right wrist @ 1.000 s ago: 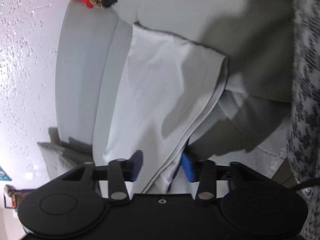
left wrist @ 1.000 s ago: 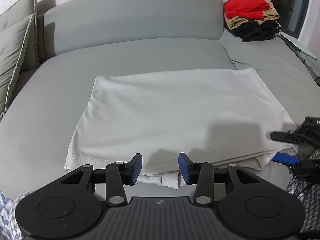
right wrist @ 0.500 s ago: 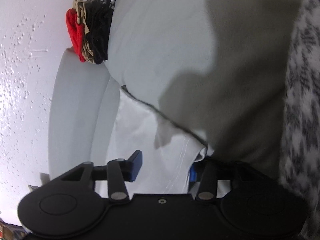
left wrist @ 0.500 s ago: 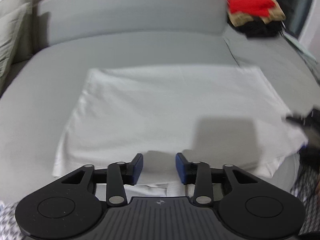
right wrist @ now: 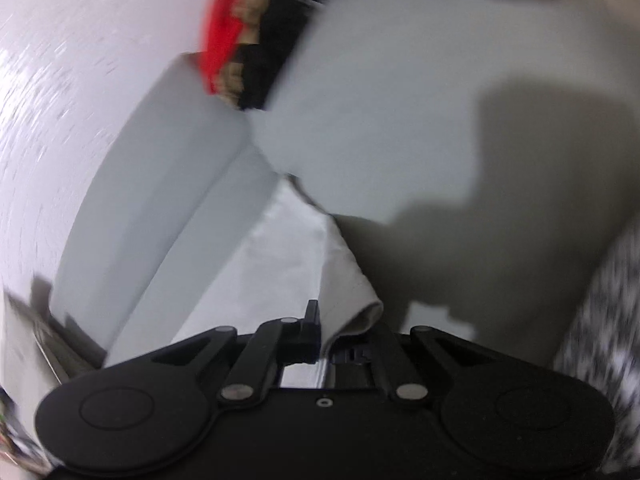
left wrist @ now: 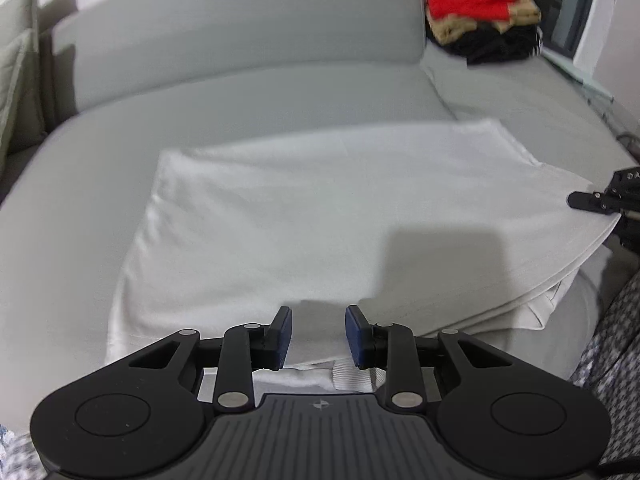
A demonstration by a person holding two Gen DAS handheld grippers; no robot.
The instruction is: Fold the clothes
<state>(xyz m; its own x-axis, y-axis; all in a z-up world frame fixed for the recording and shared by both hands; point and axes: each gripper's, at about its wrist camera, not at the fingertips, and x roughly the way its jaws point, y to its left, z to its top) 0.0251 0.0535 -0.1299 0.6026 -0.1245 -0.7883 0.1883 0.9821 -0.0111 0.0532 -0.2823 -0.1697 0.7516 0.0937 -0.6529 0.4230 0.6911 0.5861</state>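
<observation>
A pale shirt point(left wrist: 320, 216) lies half-folded on a grey sofa point(left wrist: 240, 92), its near hem under the left gripper point(left wrist: 319, 334), whose jaws stand apart with the hem's edge between them, pads not visibly pressing. At the shirt's right corner the right gripper point(right wrist: 322, 334) has just snapped its jaws together on the layered edge, which looks raised off the seat. To fold cleanly, the left would likely need to pinch the hem before both hands carry the near edge toward the backrest, keeping the layers aligned. Bare cushion beyond the shirt leaves room; the folded pile point(left wrist: 484, 16) in the far right corner sits well clear.
</observation>
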